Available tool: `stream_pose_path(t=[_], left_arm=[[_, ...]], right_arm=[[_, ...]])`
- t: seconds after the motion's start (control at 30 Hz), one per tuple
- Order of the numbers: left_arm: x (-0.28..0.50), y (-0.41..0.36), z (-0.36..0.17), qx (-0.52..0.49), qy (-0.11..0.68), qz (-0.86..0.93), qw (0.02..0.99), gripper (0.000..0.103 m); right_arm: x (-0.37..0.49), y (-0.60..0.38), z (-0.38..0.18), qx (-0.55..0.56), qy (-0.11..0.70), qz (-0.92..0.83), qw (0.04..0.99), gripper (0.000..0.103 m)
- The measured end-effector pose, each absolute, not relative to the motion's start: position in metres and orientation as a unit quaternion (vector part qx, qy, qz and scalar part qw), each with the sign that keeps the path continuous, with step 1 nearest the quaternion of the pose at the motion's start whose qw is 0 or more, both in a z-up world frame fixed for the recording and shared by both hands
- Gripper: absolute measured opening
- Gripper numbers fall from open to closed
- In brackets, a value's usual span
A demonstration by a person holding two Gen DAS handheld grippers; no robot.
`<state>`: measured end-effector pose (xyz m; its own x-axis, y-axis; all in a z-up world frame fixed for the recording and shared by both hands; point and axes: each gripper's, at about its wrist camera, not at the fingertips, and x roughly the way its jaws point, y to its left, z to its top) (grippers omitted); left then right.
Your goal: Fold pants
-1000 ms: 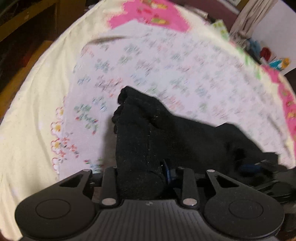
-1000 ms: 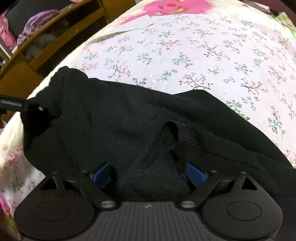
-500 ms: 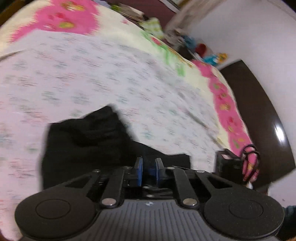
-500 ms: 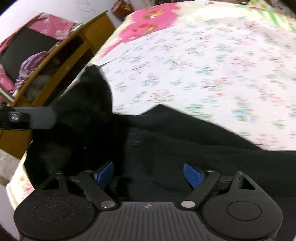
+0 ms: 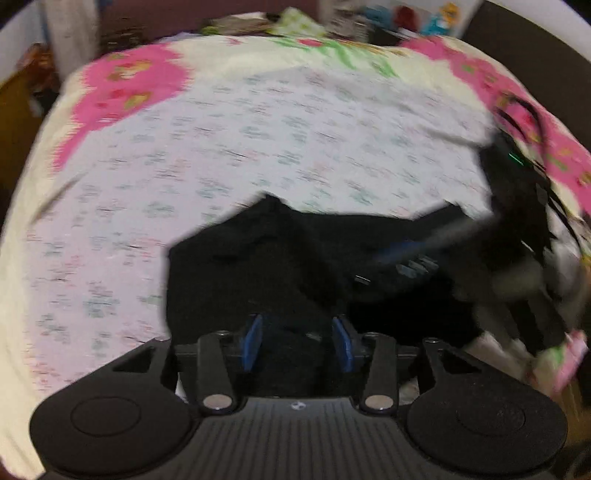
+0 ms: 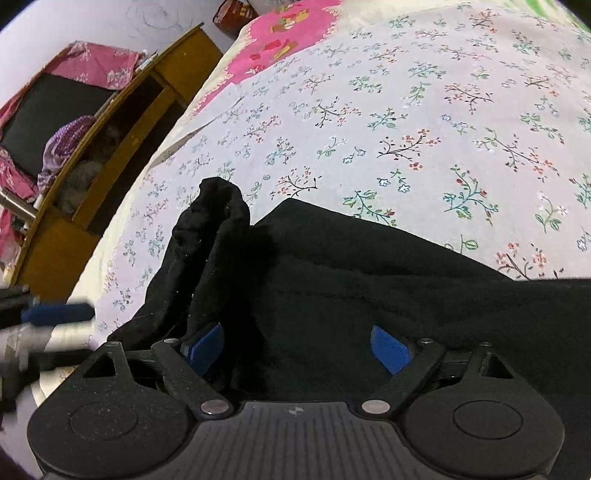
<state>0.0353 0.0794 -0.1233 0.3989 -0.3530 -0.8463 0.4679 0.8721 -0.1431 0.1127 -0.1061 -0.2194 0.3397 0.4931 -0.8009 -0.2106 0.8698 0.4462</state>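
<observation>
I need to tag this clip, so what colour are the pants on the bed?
Plain black pants, clearest in the right wrist view.

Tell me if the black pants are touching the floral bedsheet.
Touching. The right wrist view shows the black pants lying flat on the floral bedsheet, no gap along their far edge.

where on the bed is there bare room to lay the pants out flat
Free: the floral sheet beyond the black pants, up to the pink border. Crowded: the near edge, under both grippers, and the side by the wooden shelf.
</observation>
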Motion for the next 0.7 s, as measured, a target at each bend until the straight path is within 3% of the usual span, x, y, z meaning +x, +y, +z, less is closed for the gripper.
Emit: stream_pose_path(t=[0.17,0.27,0.37,0.7], left_arm=[[0.049,0.067,-0.139,0.040,0.493,-0.224,0.840,0.063],[0.039,0.054,-0.145,0.133,0.467,-0.184,0.855,0.064],[0.026,0.045,-0.145,0.177,0.451,-0.171,0.858,0.081],[0.032,-0.004,-0.196,0.251,0.452,-0.134,0.845,0.086]], right_arm=[[0.121,-0.097,-0.218,0.122,0.538,0.222,0.804,0.077],[0.127,-0.099,-0.215,0.137,0.541,0.224,0.799,0.077],[0.129,-0.101,-0.215,0.143,0.540,0.229,0.797,0.077],[0.128,-0.101,-0.217,0.143,0.542,0.239,0.793,0.078]])
